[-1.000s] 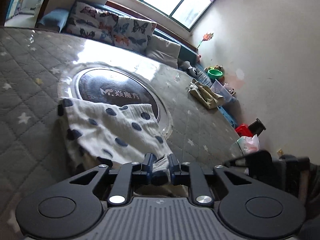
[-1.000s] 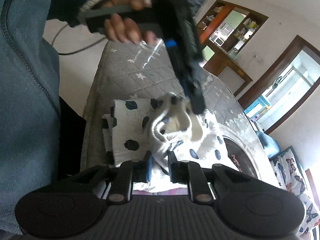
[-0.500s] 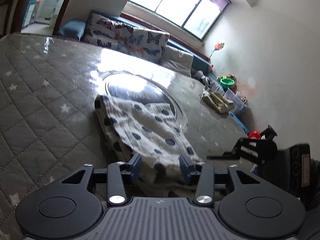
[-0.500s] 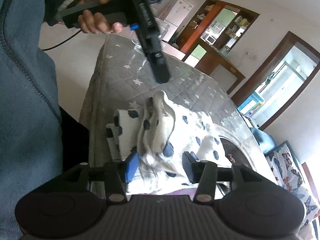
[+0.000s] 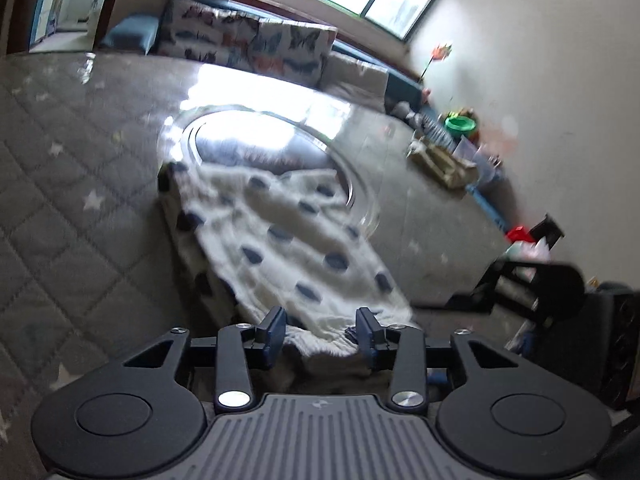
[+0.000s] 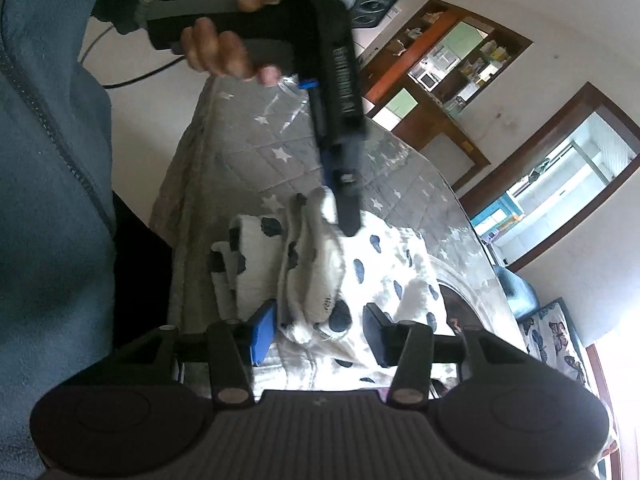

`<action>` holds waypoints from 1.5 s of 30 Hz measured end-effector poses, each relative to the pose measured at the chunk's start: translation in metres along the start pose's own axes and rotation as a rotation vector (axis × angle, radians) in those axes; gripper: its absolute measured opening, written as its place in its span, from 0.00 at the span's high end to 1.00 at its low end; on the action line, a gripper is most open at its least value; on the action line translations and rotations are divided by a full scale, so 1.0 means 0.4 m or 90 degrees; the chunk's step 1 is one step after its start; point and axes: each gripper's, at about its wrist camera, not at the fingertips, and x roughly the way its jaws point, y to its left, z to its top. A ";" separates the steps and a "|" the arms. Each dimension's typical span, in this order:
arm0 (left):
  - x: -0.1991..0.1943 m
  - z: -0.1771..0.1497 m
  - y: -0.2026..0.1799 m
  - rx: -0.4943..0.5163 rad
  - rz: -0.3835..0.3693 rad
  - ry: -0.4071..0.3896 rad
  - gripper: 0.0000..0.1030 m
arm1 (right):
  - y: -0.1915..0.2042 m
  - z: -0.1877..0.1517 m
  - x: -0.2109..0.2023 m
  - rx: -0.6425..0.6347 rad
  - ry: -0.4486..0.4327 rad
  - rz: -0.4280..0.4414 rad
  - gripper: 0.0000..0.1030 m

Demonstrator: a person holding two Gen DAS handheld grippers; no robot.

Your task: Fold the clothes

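A white garment with dark blue spots lies folded on the grey quilted table. It also shows in the right wrist view. My left gripper is open, its jaws wide apart over the garment's near edge. My right gripper is open too, with a raised fold of the garment lying loose between its fingers. In the right wrist view the left gripper reaches down to the top of that fold. The left view is blurred.
A round glass turntable sits mid-table under the garment's far end. A beige cloth pile lies at the far right edge. A butterfly-print sofa stands beyond the table. My body is at the near edge.
Both grippers were shut on the garment's edge a second ago and have opened, letting it drop. The folded layer now lies on the table, and the left gripper has moved over it.
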 end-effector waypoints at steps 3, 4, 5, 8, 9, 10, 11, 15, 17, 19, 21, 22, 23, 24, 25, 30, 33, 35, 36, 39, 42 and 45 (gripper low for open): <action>-0.035 -0.016 0.013 -0.024 0.013 -0.013 0.57 | 0.001 0.003 0.003 -0.005 -0.001 -0.003 0.55; -0.047 -0.017 0.019 -0.036 0.015 -0.021 0.55 | 0.003 0.005 0.005 -0.007 -0.001 -0.002 0.55; -0.057 -0.018 0.026 -0.050 0.012 -0.026 0.55 | 0.005 0.007 0.008 -0.010 -0.001 -0.002 0.55; -0.069 -0.022 0.050 -0.100 0.000 -0.027 0.53 | 0.013 0.012 0.016 -0.022 0.003 0.004 0.60; -0.067 -0.023 0.056 -0.117 -0.004 -0.022 0.53 | 0.014 0.013 0.017 -0.023 0.004 0.006 0.61; -0.063 -0.022 0.062 -0.133 -0.009 -0.015 0.53 | 0.013 0.014 0.018 -0.024 0.005 0.008 0.63; -0.058 -0.024 0.066 -0.146 -0.012 -0.008 0.53 | 0.012 0.017 0.019 -0.024 0.005 0.009 0.63; -0.039 -0.032 0.070 -0.177 -0.021 0.008 0.53 | 0.013 0.015 0.013 -0.021 0.007 0.008 0.66; -0.029 -0.033 0.080 -0.204 -0.026 0.014 0.53 | 0.015 0.014 0.014 -0.021 0.008 0.006 0.66; -0.020 -0.035 0.093 -0.230 -0.030 0.020 0.53 | 0.018 0.013 0.014 -0.022 0.008 0.004 0.66; -0.016 -0.037 0.097 -0.240 -0.038 0.023 0.55 | 0.025 0.013 0.010 -0.024 0.011 0.002 0.66; -0.016 -0.037 0.095 -0.239 -0.041 0.024 0.58 | 0.028 0.014 0.008 -0.025 0.011 0.002 0.66; -0.017 -0.036 0.092 -0.236 -0.043 0.023 0.63 | 0.027 0.015 0.007 -0.028 0.012 0.002 0.67; -0.019 -0.035 0.090 -0.233 -0.043 0.022 0.68 | 0.024 0.016 0.007 -0.030 0.013 0.002 0.68; -0.022 -0.034 0.087 -0.230 -0.042 0.020 0.72 | 0.023 0.017 0.005 -0.031 0.013 0.001 0.69; -0.039 -0.023 0.074 -0.220 -0.047 0.010 0.79 | 0.024 0.021 -0.002 -0.028 0.011 -0.004 0.72; -0.043 -0.021 0.069 -0.223 -0.049 0.006 0.82 | 0.024 0.023 -0.006 -0.028 0.009 -0.006 0.74; -0.046 -0.022 0.068 -0.236 -0.056 0.002 0.82 | 0.029 0.023 -0.011 -0.034 0.008 -0.011 0.74; -0.049 -0.023 0.066 -0.242 -0.060 0.000 0.82 | 0.029 0.023 -0.016 -0.035 0.007 -0.015 0.75; -0.063 -0.029 0.050 -0.244 -0.069 -0.004 0.83 | 0.026 0.022 -0.036 -0.041 0.007 -0.021 0.75; -0.076 -0.039 0.026 -0.238 -0.080 -0.010 0.83 | 0.026 0.018 -0.058 -0.052 0.007 -0.020 0.75; -0.070 -0.056 0.013 -0.231 -0.081 -0.007 0.83 | 0.034 0.008 -0.061 -0.052 0.011 -0.007 0.75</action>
